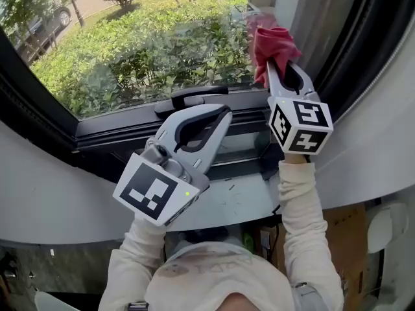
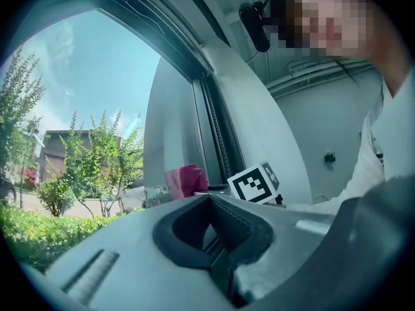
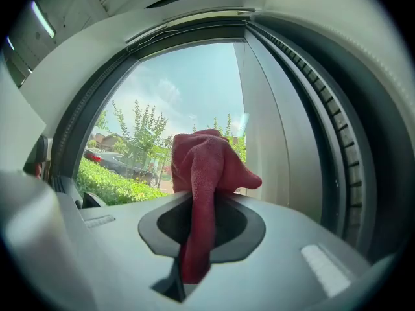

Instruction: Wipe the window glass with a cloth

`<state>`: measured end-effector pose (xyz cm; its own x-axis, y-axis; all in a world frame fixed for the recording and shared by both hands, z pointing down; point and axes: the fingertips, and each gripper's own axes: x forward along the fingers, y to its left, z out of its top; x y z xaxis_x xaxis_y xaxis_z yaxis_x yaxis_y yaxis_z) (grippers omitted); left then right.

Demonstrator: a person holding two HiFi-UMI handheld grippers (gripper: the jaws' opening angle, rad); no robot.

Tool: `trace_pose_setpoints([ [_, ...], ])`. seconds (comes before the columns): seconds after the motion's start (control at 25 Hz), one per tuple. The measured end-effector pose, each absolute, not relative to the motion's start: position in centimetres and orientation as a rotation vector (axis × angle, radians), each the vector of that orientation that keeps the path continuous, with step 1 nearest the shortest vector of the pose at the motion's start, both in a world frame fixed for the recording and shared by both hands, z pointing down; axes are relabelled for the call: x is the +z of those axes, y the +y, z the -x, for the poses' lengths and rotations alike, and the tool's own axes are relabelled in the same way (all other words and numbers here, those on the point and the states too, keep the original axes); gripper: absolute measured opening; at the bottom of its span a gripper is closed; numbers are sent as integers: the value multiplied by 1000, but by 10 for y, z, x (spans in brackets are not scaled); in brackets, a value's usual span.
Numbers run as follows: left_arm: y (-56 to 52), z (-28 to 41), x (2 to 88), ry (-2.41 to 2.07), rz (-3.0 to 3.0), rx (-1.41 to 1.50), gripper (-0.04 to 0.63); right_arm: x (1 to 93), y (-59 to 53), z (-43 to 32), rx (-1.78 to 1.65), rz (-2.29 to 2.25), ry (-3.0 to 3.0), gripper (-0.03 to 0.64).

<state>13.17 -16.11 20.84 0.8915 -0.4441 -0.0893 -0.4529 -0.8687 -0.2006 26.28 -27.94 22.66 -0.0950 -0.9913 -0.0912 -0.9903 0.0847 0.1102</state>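
R tool (image 1: 271, 70) pinches a red cloth (image 1: 273, 44): jaws clamped on it, w/ a strip hanging down thru the gap. The bunched end sits up at the window glass (image 1: 142, 50), far right edge of the pane; can't tell if it touches. L tool (image 1: 222, 113) is lower, over the sill (image 1: 65, 193), tip just by the black handle (image 1: 191, 96). Its jaws are pressed together w/ nothing btwn them.

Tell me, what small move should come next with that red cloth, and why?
Probably sweep the right hand-held gripper leftward, keeping the red cloth pressed on the window glass. Its jaws are shut on the cloth, held up at the pane's right edge, so nearly all the glass lies to its left. The left hand-held gripper is shut and empty, lower down.
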Motion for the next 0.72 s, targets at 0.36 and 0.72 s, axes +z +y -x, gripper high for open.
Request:
trace_pose_setpoints([
  [0.36,-165,-83,210,756,2832,76,0,219,-284,-196,-268,-2019,-2366,69],
  [0.72,-169,-17,205,849,2803,106,0,206,-289,-99,-344,-1872,-2453,69],
])
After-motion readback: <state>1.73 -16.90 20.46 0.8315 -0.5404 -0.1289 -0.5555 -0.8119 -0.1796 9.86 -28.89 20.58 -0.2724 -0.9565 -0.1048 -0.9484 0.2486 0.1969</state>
